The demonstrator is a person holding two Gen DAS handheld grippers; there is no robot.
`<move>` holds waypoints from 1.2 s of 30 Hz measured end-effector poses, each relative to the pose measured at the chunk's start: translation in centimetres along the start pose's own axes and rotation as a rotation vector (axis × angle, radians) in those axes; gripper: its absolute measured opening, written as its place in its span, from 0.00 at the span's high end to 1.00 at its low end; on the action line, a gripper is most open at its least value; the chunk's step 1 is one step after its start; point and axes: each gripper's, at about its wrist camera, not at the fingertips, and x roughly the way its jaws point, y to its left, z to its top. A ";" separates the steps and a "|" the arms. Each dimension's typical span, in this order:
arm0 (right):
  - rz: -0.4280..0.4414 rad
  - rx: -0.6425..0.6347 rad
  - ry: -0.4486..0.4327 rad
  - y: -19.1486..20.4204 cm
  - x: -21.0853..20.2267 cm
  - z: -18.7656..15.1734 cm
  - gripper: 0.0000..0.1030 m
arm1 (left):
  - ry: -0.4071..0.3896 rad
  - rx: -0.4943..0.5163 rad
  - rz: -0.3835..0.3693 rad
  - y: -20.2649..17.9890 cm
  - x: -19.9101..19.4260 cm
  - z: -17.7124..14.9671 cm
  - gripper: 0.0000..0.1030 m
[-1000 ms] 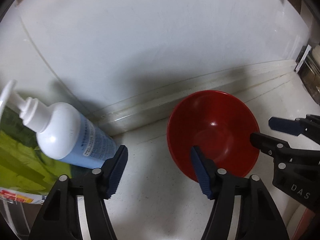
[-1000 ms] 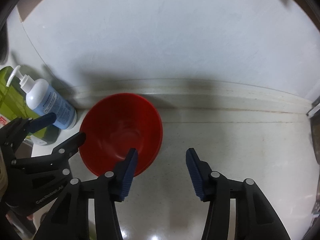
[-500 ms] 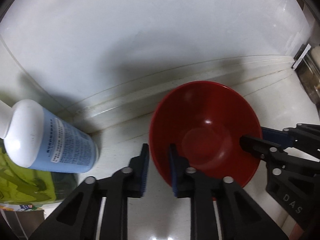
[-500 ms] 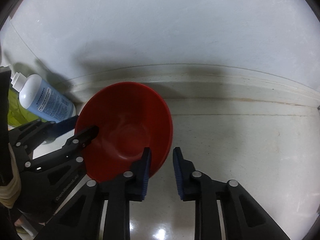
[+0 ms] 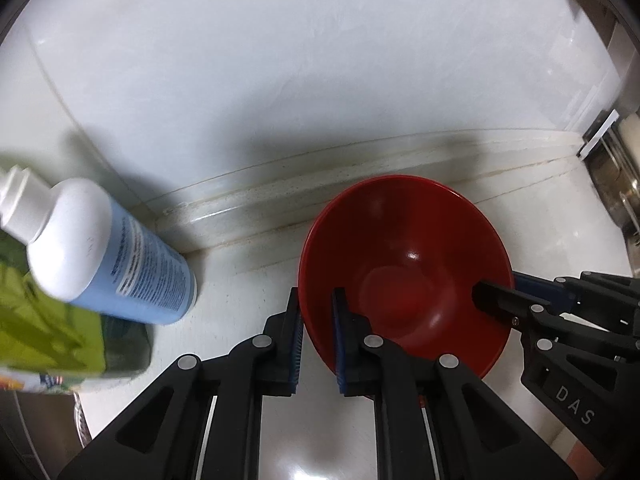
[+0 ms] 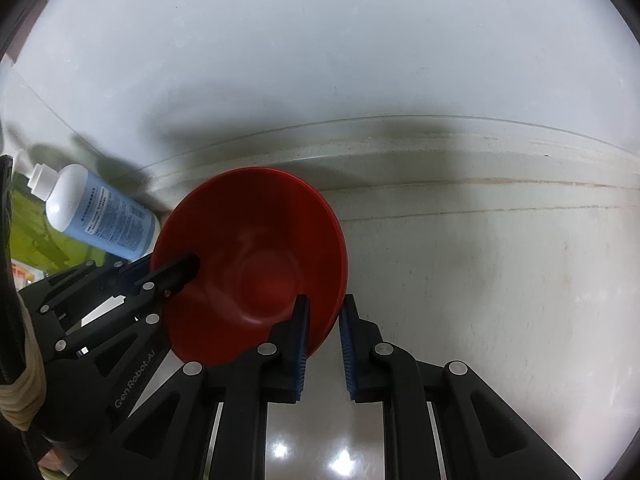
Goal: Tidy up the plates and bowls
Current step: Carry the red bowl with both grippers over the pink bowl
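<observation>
Red bowl (image 5: 404, 272) rim is clamped between left gripper (image 5: 316, 340) and right gripper (image 6: 324, 344) jaws, opposite sides.

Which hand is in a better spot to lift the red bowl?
Left, by a little. The left gripper is clamped shut on the red bowl at its rim. The right gripper has the opposite rim between its jaws, which are closing. Lifting with both looks safest.

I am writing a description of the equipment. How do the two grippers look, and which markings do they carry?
Both are black plastic, with angular triangular cut-outs and round silver pins. The fingers carry ribbed blue pads. The left gripper reads "GenRobot.AI" in pale letters; the right gripper shows "DAS".
</observation>
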 end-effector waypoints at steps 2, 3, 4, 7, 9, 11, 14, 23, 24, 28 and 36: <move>-0.001 -0.003 -0.012 -0.1 -0.7 -0.4 0.84 | -0.012 -0.009 -0.010 0.0 -0.7 -0.5 0.86; -0.004 -0.006 -0.018 0.3 -1.1 -0.6 0.84 | -0.018 -0.013 -0.015 -0.1 -1.3 -0.8 0.86; -0.012 -0.014 -0.030 0.4 -1.7 -0.9 0.84 | -0.022 -0.014 -0.017 -0.2 -1.6 -1.0 0.86; -0.032 -0.034 -0.065 0.7 -3.6 -1.8 0.84 | -0.038 -0.016 -0.028 -0.5 -3.2 -1.8 0.86; -0.043 -0.044 -0.082 0.9 -4.5 -2.3 0.84 | -0.049 -0.008 -0.033 -0.7 -4.3 -2.3 0.86; -0.053 -0.048 -0.104 1.0 -5.8 -3.3 0.84 | -0.056 -0.002 -0.037 -1.3 -5.4 -2.8 0.86; -0.054 -0.042 -0.124 0.9 -7.3 -4.7 0.84 | -0.073 0.005 -0.055 -2.2 -6.9 -3.8 0.86; -0.076 -0.012 -0.169 0.1 -12.1 -9.7 0.84 | -0.118 0.052 -0.099 -5.9 -11.2 -6.6 0.86; -0.078 -0.007 -0.173 -0.2 -12.7 -10.1 0.84 | -0.124 0.060 -0.105 -6.4 -11.8 -6.9 0.86; -0.090 0.009 -0.189 -0.8 -14.2 -12.0 0.84 | -0.139 0.082 -0.122 -8.1 -13.4 -7.8 0.86; -0.131 0.037 -0.221 -2.7 -17.4 -15.8 0.84 | -0.142 0.120 -0.175 -11.4 -15.5 -9.7 0.86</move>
